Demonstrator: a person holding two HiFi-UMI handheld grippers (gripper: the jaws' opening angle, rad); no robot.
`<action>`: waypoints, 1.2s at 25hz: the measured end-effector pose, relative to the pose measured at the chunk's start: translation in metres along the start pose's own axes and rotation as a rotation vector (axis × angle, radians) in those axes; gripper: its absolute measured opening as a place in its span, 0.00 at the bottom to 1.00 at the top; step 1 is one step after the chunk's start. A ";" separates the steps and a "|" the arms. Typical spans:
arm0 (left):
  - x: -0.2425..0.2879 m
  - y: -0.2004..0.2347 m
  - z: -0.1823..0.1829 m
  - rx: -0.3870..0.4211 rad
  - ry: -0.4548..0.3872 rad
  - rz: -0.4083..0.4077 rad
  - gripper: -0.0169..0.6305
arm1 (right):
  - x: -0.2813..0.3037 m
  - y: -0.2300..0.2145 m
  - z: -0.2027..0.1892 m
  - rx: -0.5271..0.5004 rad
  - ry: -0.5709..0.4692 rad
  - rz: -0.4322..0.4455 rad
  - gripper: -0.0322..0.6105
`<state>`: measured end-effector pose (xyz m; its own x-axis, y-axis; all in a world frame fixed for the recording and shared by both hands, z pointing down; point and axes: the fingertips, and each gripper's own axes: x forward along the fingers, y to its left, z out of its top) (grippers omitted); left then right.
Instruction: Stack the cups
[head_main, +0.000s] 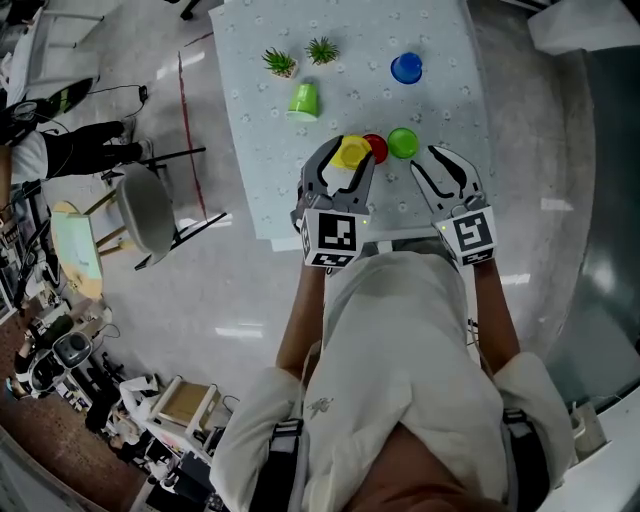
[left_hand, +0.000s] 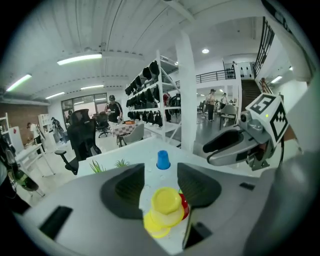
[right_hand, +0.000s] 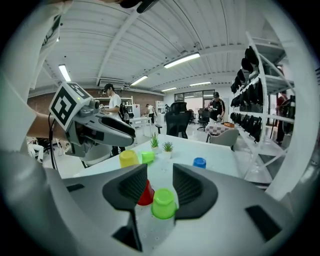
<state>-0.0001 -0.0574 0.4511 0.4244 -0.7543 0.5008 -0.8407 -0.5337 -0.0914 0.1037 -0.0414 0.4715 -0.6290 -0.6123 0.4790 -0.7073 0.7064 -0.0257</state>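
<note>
I am holding my left gripper with its jaws spread and nothing pressing against the pads. The yellow cup is standing upside down on the table, showing in the gap between those jaws and just under them, clear of both. A second yellow rim is peeking out below it. The red cup is sitting just beyond my left gripper's right jaw, touching or nearly touching the yellow one; I cannot tell which.

I am keeping my right gripper open as well, gripping nothing. The green cup is resting upside down just ahead of and below its jaws, toward its left jaw tip, with the red cup close on its left.

Farther out in front of both grippers, the blue cup is standing upside down, well apart from the others. Ahead and to the left of my left gripper, a light green cup is lying on its side, and two small plants are standing just past it.
</note>
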 end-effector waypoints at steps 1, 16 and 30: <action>0.000 0.000 0.005 -0.004 -0.011 -0.002 0.35 | 0.000 -0.003 0.002 -0.004 -0.003 -0.003 0.29; 0.026 -0.003 0.045 -0.003 -0.024 -0.044 0.33 | 0.020 -0.062 0.029 -0.028 -0.021 -0.083 0.30; 0.065 0.008 0.064 -0.010 0.035 -0.070 0.31 | 0.080 -0.112 0.025 -0.028 0.031 -0.064 0.34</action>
<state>0.0423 -0.1351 0.4280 0.4705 -0.7013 0.5355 -0.8127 -0.5809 -0.0467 0.1243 -0.1788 0.4907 -0.5722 -0.6458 0.5055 -0.7363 0.6760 0.0301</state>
